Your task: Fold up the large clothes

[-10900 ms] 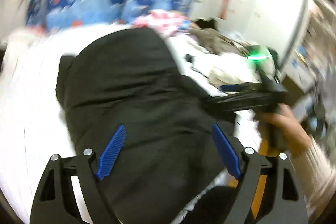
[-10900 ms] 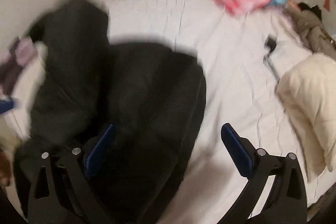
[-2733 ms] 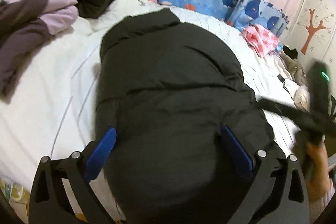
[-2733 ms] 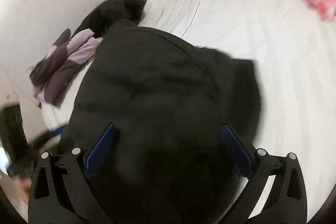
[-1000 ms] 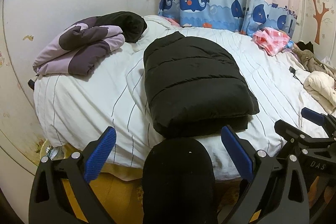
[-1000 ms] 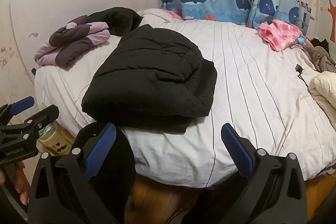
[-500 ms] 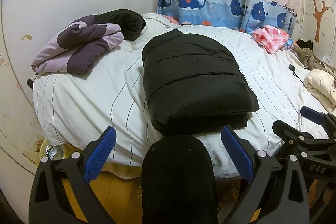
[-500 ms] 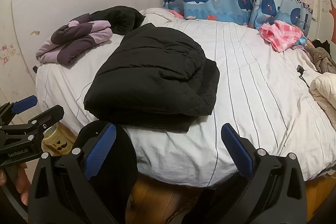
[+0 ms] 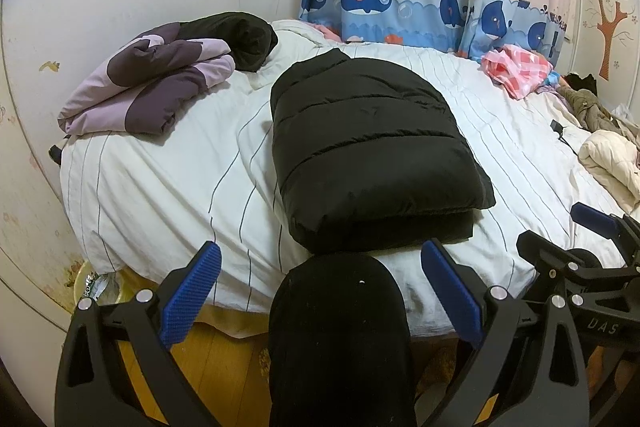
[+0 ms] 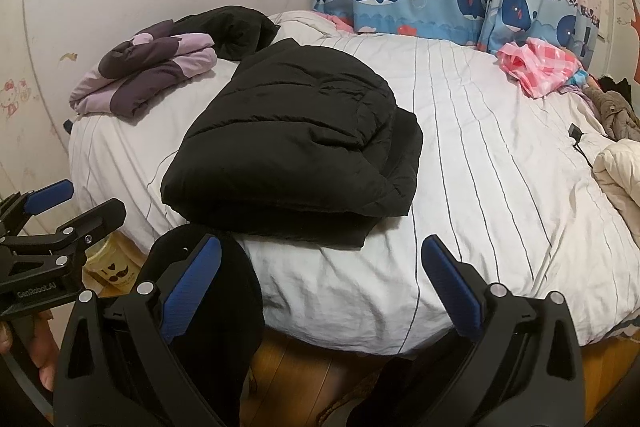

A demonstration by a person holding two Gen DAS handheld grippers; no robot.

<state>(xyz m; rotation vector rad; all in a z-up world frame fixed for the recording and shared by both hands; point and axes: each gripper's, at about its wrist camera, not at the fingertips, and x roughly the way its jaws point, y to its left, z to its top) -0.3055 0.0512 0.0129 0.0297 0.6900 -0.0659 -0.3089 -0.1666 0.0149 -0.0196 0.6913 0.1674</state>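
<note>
1. The left claw [image 9: 320, 291] stands wide apart and holds nothing; it hangs off the near edge of the bed [image 9: 168, 187], above a dark trouser knee [image 9: 340, 327] that sits between its fingers.
2. The right claw [image 10: 320, 291] is likewise spread wide and empty, held just clear of the same mattress edge. Each claw shows at the side of the other's view, so they sit side by side.
3. Judged from both being free and backed off the bed, the fold looks complete and the person is standing away to check it.
4. Straight ahead of both claws, near the bed's front edge, lies the black puffer jacket [image 9: 372, 151]: a thick rectangular bundle, quilted seams running across it, a lower layer peeking out under the near edge.
5. From the right claw's view, the black puffer jacket [image 10: 296, 147] shows stacked layers stepping out on its right side.
6. Further off to the left rests a folded purple jacket [image 9: 148, 83]; far right, a cream garment [image 9: 608, 159].
</note>
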